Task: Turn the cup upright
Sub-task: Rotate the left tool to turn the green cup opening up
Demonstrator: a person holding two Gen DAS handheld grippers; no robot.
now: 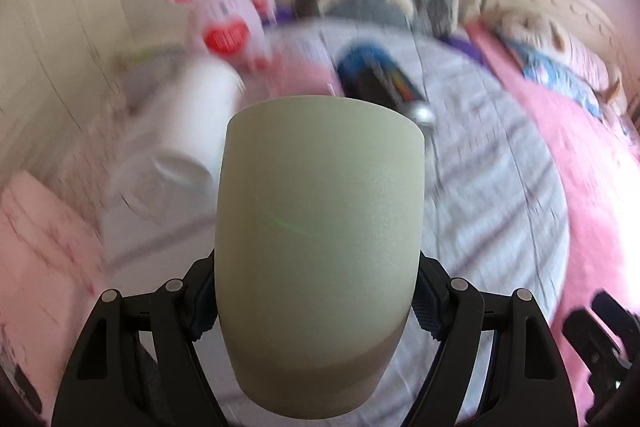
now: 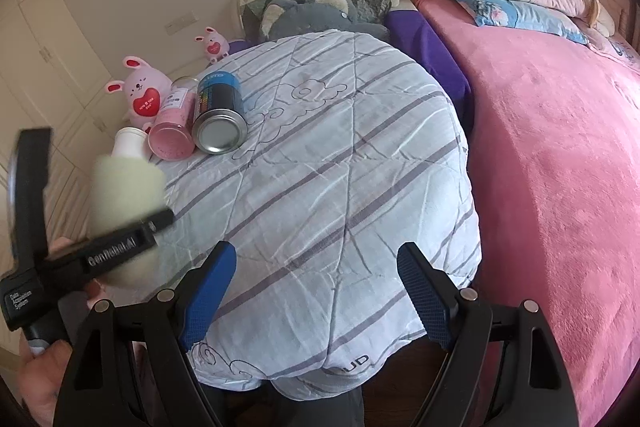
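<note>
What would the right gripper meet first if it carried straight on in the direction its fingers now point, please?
The open right gripper would most likely meet the striped quilt first; nothing stands between its fingers and the fabric. The metal can lies well off to the left. Depth is hard to judge.

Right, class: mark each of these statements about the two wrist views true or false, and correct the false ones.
1. The left tongs grip a pale green matte cup. True.
2. The right tongs hold a metal spray can. False: they are open and hold nothing; the blue-labelled metal spray can lies on the striped white quilt.
3. A pink plush rabbit with a red heart sits beside the pink-filled clear jar. True.
4. The fluffy blanket is green. False: the fluffy blanket is pink.
</note>
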